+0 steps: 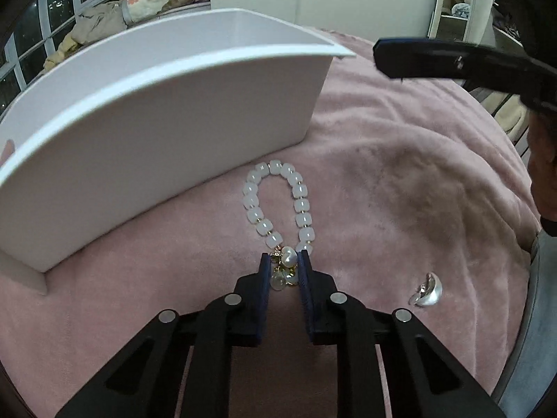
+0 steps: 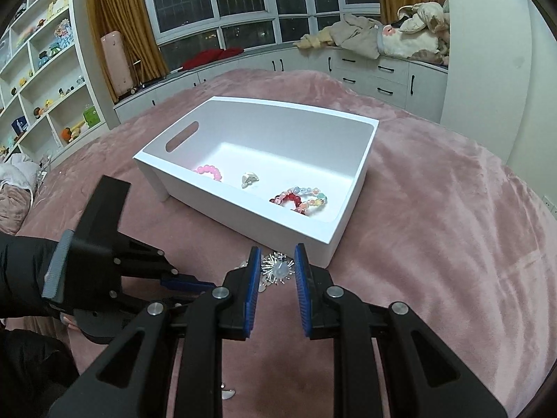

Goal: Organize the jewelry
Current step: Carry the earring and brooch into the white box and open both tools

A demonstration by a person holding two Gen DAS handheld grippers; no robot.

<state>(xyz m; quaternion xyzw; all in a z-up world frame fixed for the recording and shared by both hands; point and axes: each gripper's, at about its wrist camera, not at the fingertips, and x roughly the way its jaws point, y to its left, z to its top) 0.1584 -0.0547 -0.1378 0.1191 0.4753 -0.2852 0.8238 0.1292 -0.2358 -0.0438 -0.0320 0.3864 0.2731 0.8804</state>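
A white bead bracelet (image 1: 278,202) lies on the pink blanket in front of the white box (image 1: 146,111). My left gripper (image 1: 284,261) is shut on its pearl and gold charm cluster (image 1: 288,257). A silver earring (image 1: 429,289) lies to the right. In the right wrist view the white box (image 2: 351,209) holds a pink bracelet (image 2: 209,171), a small white piece (image 2: 249,179) and a multicoloured bracelet (image 2: 303,200). My right gripper (image 2: 277,261) is open around a spiky silver brooch (image 2: 278,267) in front of the box. The left gripper (image 2: 188,284) shows at the left.
The pink blanket (image 2: 435,209) covers the bed all around. A small silver piece (image 2: 228,393) lies near the bottom under my right gripper. Shelves with toys stand at the far left (image 2: 45,80), cabinets and windows behind.
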